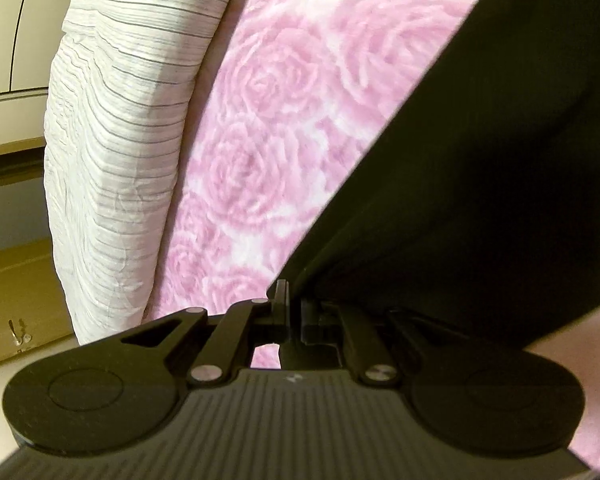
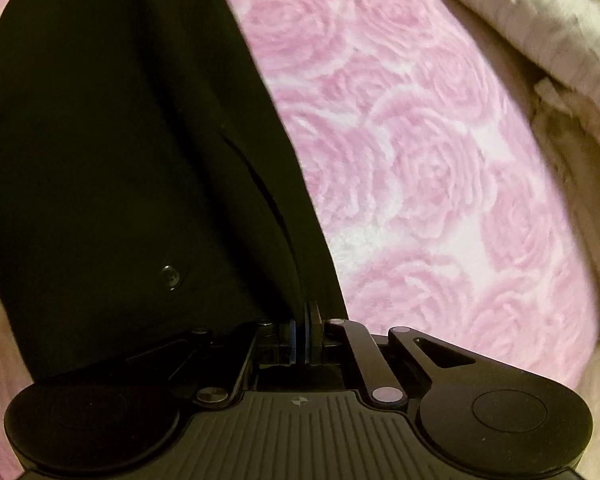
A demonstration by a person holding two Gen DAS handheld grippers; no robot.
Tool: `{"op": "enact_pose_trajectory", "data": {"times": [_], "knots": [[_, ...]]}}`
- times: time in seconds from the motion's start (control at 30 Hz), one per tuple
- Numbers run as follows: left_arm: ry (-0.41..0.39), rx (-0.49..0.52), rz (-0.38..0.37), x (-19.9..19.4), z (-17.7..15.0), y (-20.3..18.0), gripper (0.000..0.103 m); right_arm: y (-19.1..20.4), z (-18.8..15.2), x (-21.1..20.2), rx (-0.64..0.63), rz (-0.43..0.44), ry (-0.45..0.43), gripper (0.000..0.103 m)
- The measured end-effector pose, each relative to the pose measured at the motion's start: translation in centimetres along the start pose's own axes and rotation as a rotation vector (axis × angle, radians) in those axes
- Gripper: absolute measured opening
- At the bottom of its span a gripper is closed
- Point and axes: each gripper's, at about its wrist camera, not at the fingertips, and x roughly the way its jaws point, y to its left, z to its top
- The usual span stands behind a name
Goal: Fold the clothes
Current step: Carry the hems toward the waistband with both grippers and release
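A black garment (image 1: 480, 160) fills the right of the left wrist view and hangs over a pink rose-patterned blanket (image 1: 268, 120). My left gripper (image 1: 290, 292) is shut on the garment's edge. In the right wrist view the same black garment (image 2: 120, 140) fills the left half, with a small dark button (image 2: 171, 275) showing on it. My right gripper (image 2: 305, 312) is shut on the garment's edge. The blanket (image 2: 420, 160) lies to the right below it.
A white pillow with thin grey stripes (image 1: 120, 160) lies at the blanket's left edge, with beige furniture (image 1: 16, 300) beyond. A beige crumpled bedcover (image 2: 560, 60) lies along the blanket's right side.
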Motion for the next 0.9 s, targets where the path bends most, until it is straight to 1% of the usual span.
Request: {"op": "enact_pose_trajectory", "data": {"times": [0.17, 0.23, 0.27, 0.3, 0.33, 0.37, 0.43, 0.47, 0.5, 0.57, 0.67, 0.73, 0.77, 0.83, 0.9], "knots": [[0.021, 0.000, 0.028, 2.1, 2.3, -0.7, 0.004, -0.8, -0.1, 1.2, 0.059, 0.026, -0.023, 0.002], [0.034, 0.004, 0.034, 3.0, 2.9, -1.0, 0.007, -1.2, -0.3, 1.5, 0.094, 0.036, -0.036, 0.003], [0.043, 0.002, 0.042, 3.4, 3.1, -1.2, 0.012, -1.6, -0.3, 1.7, 0.119, 0.043, -0.044, 0.004], [0.055, -0.005, 0.057, 3.7, 3.3, -1.3, 0.022, -1.9, -0.4, 1.7, 0.147, 0.045, -0.053, 0.007], [0.069, -0.015, 0.082, 4.0, 3.5, -1.4, 0.029, -2.2, -0.6, 1.7, 0.191, 0.034, -0.064, 0.018], [0.080, -0.025, 0.100, 4.2, 3.6, -1.5, 0.039, -2.5, -1.0, 1.5, 0.243, 0.006, -0.074, 0.034], [0.081, -0.042, 0.106, 3.9, 3.8, -1.6, 0.039, -3.1, -2.1, 0.7, 0.341, -0.060, -0.099, 0.045], [0.078, -0.051, 0.107, 3.7, 3.8, -1.6, 0.040, -3.2, -2.9, 0.1, 0.390, -0.084, -0.106, 0.047], [0.071, -0.061, 0.107, 3.3, 3.9, -1.6, 0.040, -3.4, -3.7, -0.5, 0.440, -0.108, -0.114, 0.047], [0.031, -0.089, 0.103, 1.7, 4.2, -1.7, 0.040, -3.6, -5.3, -1.6, 0.539, -0.154, -0.129, 0.050], [-0.033, -0.118, 0.100, -0.9, 4.9, -2.1, 0.042, -2.7, -7.3, -3.5, 0.690, -0.153, -0.166, 0.051], [-0.082, -0.116, 0.088, -2.8, 5.7, -3.1, 0.043, -2.0, -7.8, -4.0, 0.737, -0.147, -0.176, 0.052], [-0.102, -0.112, 0.077, -3.7, 6.2, -3.6, 0.043, -1.6, -8.1, -4.0, 0.756, -0.127, -0.187, 0.052], [-0.136, -0.101, 0.052, -5.4, 7.1, -4.8, 0.044, -1.1, -8.7, -3.4, 0.783, -0.099, -0.188, 0.052], [-0.158, -0.096, 0.030, -6.8, 7.7, -6.0, 0.044, -1.2, -9.2, -2.5, 0.814, -0.092, -0.185, 0.052]]}}
